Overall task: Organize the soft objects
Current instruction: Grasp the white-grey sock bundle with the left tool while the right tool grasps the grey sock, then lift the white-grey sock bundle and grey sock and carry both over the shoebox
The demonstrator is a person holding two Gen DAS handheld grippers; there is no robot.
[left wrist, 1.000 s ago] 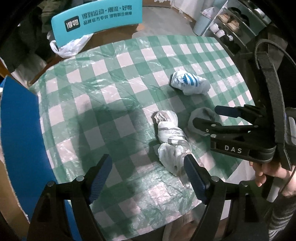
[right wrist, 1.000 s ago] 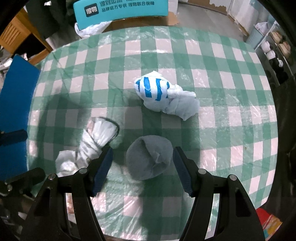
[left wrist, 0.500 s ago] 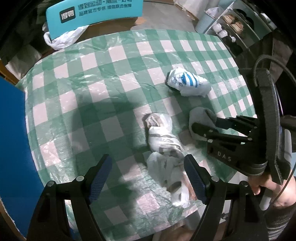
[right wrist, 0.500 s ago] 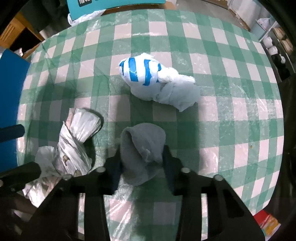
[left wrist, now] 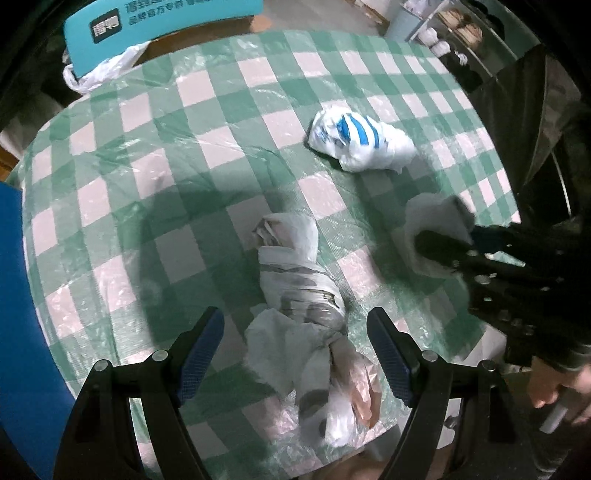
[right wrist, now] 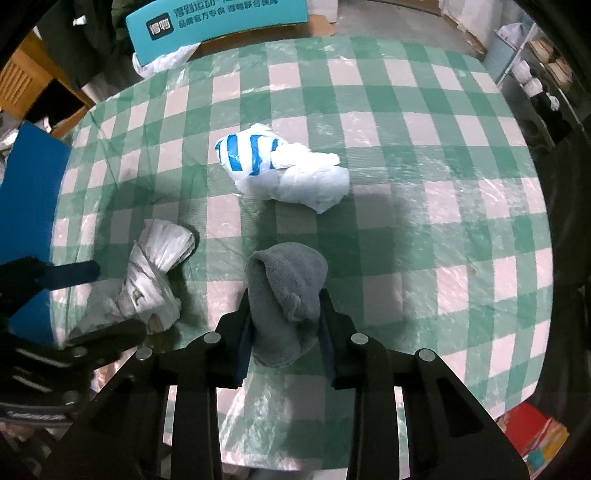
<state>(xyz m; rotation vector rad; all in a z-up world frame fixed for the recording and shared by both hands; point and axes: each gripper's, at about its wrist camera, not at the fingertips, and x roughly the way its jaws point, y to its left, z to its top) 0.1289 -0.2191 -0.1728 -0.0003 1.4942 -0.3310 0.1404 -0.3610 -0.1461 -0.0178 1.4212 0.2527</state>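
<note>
My right gripper (right wrist: 286,325) is shut on a grey cloth (right wrist: 286,280) and holds it above the green checked table (right wrist: 406,177); the cloth also shows in the left wrist view (left wrist: 432,221). My left gripper (left wrist: 295,354) is open, its jaws on either side of a knotted white plastic bag (left wrist: 299,288) near the table's front edge; that bag shows in the right wrist view (right wrist: 155,273). A white bag with blue stripes (right wrist: 277,166) lies mid-table, also in the left wrist view (left wrist: 362,138).
A teal sign board (right wrist: 218,22) and a white plastic bag (right wrist: 162,59) stand beyond the table's far edge. A blue chair (left wrist: 14,295) is at the left. Shelves (right wrist: 535,77) stand at the far right. The table edge is close below both grippers.
My right gripper has shut on the grey cloth and lifted it off the table. My left gripper has moved forward over the knotted white bag, still open.
</note>
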